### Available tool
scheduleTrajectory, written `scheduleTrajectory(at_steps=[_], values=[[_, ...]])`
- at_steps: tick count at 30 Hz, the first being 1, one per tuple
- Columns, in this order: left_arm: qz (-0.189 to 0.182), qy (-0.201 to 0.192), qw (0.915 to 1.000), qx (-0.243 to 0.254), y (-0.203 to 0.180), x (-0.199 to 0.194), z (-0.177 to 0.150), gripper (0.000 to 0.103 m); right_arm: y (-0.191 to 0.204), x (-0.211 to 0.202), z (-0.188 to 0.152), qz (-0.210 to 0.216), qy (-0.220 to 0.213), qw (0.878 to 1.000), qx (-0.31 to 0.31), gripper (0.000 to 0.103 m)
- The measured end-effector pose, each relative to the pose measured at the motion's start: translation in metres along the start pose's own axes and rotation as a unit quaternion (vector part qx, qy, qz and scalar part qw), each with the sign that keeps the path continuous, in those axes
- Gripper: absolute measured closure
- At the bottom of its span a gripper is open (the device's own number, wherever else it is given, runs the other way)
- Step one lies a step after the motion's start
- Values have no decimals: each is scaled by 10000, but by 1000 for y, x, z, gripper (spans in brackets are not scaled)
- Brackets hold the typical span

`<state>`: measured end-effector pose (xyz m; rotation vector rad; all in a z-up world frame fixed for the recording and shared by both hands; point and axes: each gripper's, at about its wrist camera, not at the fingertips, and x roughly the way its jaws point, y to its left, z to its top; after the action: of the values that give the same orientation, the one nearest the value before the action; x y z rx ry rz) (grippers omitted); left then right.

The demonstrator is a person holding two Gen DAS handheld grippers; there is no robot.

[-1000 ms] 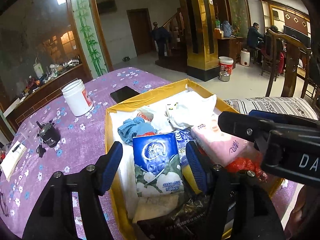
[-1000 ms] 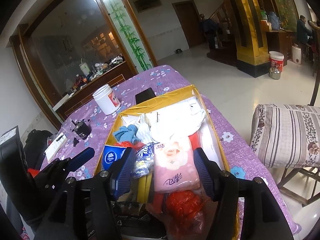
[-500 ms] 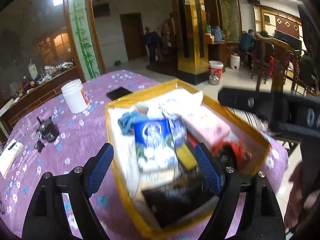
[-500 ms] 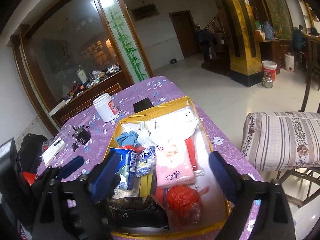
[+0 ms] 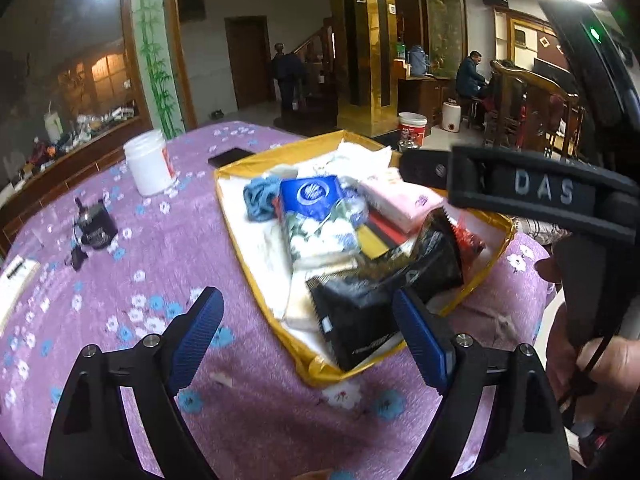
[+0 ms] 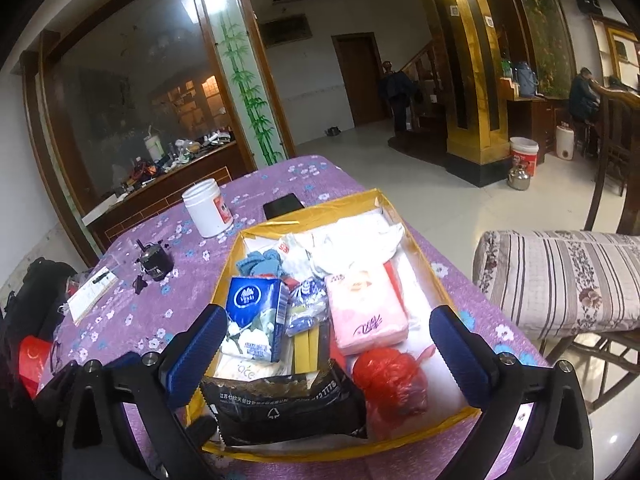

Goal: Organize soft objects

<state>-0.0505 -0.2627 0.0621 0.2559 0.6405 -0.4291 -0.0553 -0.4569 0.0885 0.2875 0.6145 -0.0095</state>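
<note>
both claws spreading, empty. black pack lies crosswise at the box's near end, nearest the right claw; left claw hangs beside the box.

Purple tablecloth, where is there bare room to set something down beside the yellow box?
Bare cloth lies between the yellow box and the black gadget, running toward the near edge. Past the white jar and phone the far end is bare too. The box itself is crowded.

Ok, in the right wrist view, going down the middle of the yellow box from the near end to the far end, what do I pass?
Black packet → pink tissue pack → white cloth → the yellow box's far rim.
</note>
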Motion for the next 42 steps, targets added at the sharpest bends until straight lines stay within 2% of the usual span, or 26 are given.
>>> scheduleTrajectory(at_steps=[4,9,16,42], values=[[39,149,9998,-101,11,4,-7,16,7,1,-15,-340,-39,9994,-84,0],[495,-94,9987,-18,14,0,-11,16,9,-12,-34,-544,-287,9981,24,0],[487,-18,9987,-140,21,6,-13,16,11,3,-48,-797,-93,9967,-100,0],[672,-41,9977,-99,22,5,-15,16,8,-2,-46,-697,-264,9972,19,0]])
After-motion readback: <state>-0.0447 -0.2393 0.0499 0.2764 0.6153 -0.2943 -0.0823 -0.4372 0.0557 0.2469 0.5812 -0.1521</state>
